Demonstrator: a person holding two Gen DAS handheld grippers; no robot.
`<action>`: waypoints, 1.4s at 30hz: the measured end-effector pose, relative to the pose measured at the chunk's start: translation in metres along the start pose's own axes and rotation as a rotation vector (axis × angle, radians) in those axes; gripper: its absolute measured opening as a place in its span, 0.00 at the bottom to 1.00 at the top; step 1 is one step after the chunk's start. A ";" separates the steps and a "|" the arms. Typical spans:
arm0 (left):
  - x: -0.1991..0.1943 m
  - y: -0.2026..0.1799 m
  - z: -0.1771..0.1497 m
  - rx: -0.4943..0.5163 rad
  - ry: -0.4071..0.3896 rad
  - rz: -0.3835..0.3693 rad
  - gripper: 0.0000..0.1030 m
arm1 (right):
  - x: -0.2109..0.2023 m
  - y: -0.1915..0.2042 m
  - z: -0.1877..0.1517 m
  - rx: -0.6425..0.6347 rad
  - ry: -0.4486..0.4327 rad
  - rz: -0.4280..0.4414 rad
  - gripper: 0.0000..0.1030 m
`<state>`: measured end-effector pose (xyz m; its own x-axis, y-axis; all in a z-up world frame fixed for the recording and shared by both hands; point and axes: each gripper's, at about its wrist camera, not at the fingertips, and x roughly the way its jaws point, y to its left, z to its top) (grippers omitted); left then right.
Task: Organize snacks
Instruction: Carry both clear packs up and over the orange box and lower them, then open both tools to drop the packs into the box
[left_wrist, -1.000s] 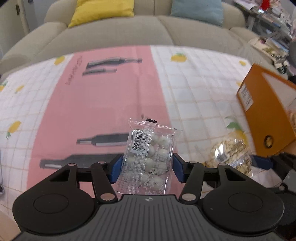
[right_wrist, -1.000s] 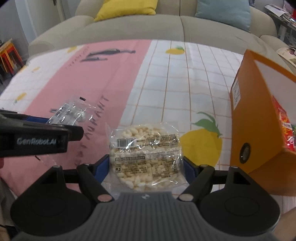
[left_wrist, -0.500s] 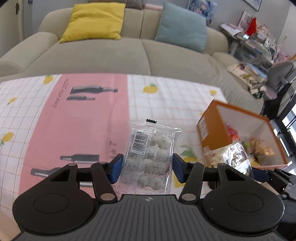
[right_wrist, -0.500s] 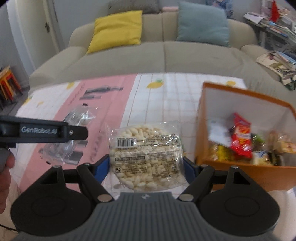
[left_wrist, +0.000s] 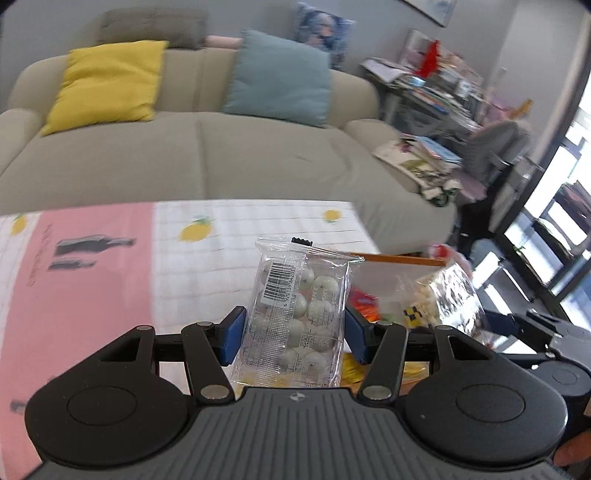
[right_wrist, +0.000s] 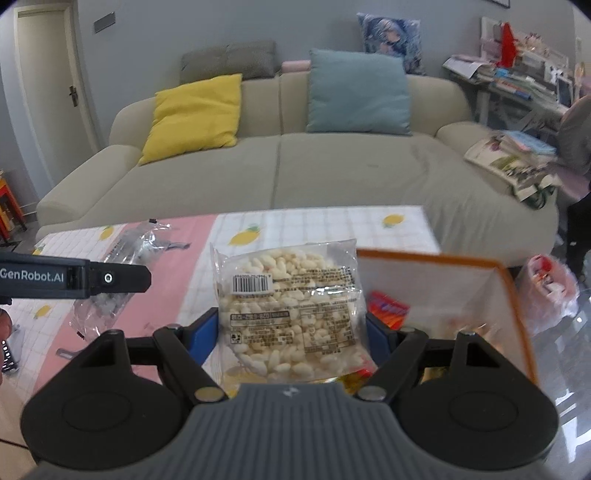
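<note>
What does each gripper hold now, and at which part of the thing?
The left gripper holds a clear packet of white balls by its side edges, near the lower half. The right gripper holds a bag of puffed snacks the same way.

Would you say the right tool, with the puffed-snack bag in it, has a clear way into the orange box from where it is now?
Probably yes. The right tool grips the puffed-snack bag right beside the orange box, whose open top faces up with room above the snacks inside. The left tool is off to the other side, not between them.
</note>
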<state>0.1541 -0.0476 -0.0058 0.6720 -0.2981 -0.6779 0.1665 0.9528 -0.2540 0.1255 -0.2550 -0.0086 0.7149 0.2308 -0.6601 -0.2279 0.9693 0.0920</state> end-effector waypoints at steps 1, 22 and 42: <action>0.005 -0.009 0.005 0.015 0.002 -0.013 0.62 | -0.002 -0.007 0.004 -0.004 -0.004 -0.013 0.75; 0.160 -0.105 0.023 0.146 0.311 -0.177 0.62 | 0.063 -0.146 0.012 -0.031 0.268 -0.177 0.75; 0.236 -0.107 0.025 0.224 0.443 -0.023 0.62 | 0.167 -0.173 0.002 -0.139 0.372 -0.112 0.76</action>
<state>0.3129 -0.2190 -0.1215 0.3029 -0.2689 -0.9143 0.3610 0.9202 -0.1510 0.2856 -0.3843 -0.1327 0.4580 0.0532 -0.8873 -0.2680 0.9600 -0.0807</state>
